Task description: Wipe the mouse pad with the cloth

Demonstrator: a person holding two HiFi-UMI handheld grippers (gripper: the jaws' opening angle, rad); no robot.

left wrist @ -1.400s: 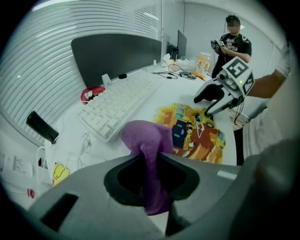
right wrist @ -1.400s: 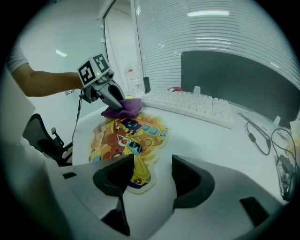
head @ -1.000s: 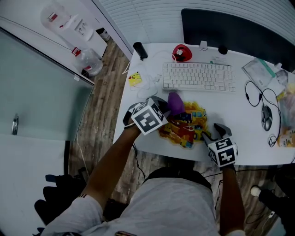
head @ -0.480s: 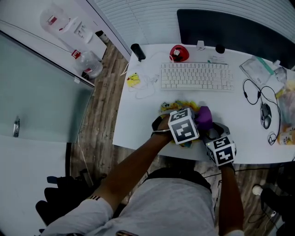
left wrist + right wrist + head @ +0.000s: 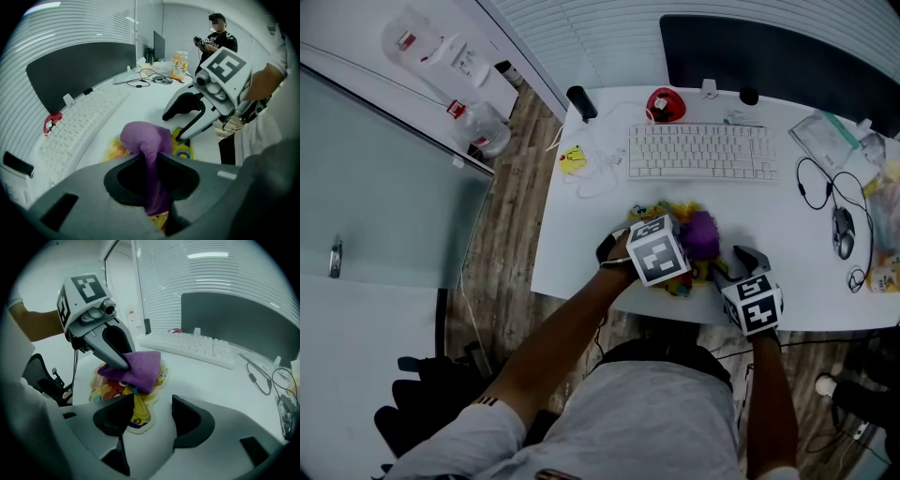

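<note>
A colourful cartoon-shaped mouse pad [image 5: 667, 214] lies on the white desk [image 5: 581, 253] near its front edge. A purple cloth [image 5: 701, 234] rests on the pad, with my left gripper [image 5: 684, 242] shut on it. In the left gripper view the cloth [image 5: 145, 138] bulges out from between the jaws over the pad [image 5: 183, 149]. My right gripper [image 5: 739, 262] stands open at the pad's right edge. In the right gripper view its jaws [image 5: 147, 416] are apart with the pad [image 5: 131, 411] partly between them, and the left gripper [image 5: 119, 363] presses the cloth [image 5: 138, 365] down.
A white keyboard [image 5: 701, 153] lies behind the pad, with a dark monitor [image 5: 778, 61] beyond it. A mouse [image 5: 843, 232] with a looped cable, a plastic bag [image 5: 834, 145] and a red object [image 5: 666, 106] sit farther off. A person [image 5: 216, 40] stands in the background.
My left gripper swept the cloth from the pad's left side to its right, then came back a little to the left. The right gripper has stayed in place, open.
</note>
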